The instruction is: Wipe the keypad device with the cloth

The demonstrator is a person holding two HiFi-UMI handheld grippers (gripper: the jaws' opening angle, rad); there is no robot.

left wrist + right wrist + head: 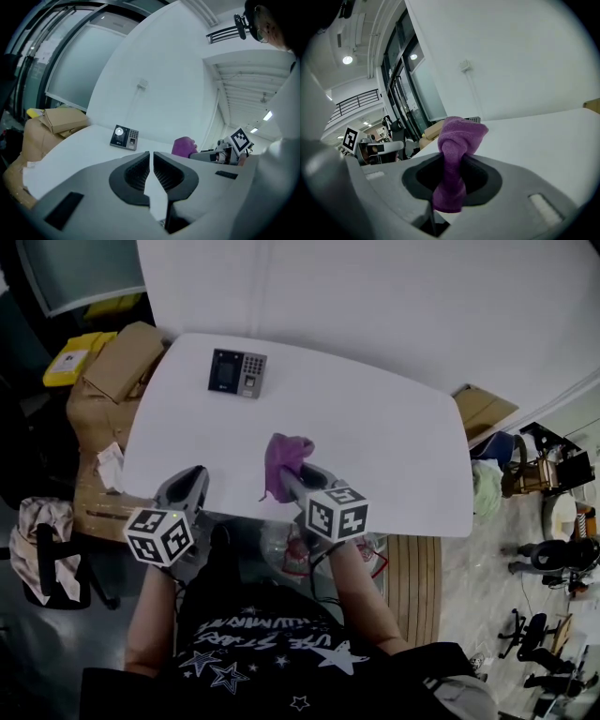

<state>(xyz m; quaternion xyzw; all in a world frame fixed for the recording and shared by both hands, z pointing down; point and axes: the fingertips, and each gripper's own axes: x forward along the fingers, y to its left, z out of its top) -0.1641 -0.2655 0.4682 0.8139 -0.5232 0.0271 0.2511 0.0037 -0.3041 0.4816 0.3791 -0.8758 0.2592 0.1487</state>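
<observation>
- Right now the right gripper (292, 480) (452, 161) has its fingers clamped on a bunched purple fabric cloth (284, 461) (457, 136). The cloth rises above the fingers, and a short end hangs below them.
- The purple cloth is held over the white rounded tabletop (394, 437) at about 6 o'clock, near the front edge.
- A dark rectangular keypad device with a small screen (237, 372) (124, 137) lies flat toward 11 o'clock on the tabletop. It is well apart from the cloth, and neither gripper touches it.
- The left gripper (194, 486) (151, 157) is at about 7 o'clock by the tabletop's near edge. Its fingers are drawn together to a thin slit, with nothing between them.
- Brown cardboard boxes (120, 360) stand beside the tabletop, out past its 10 o'clock edge.
</observation>
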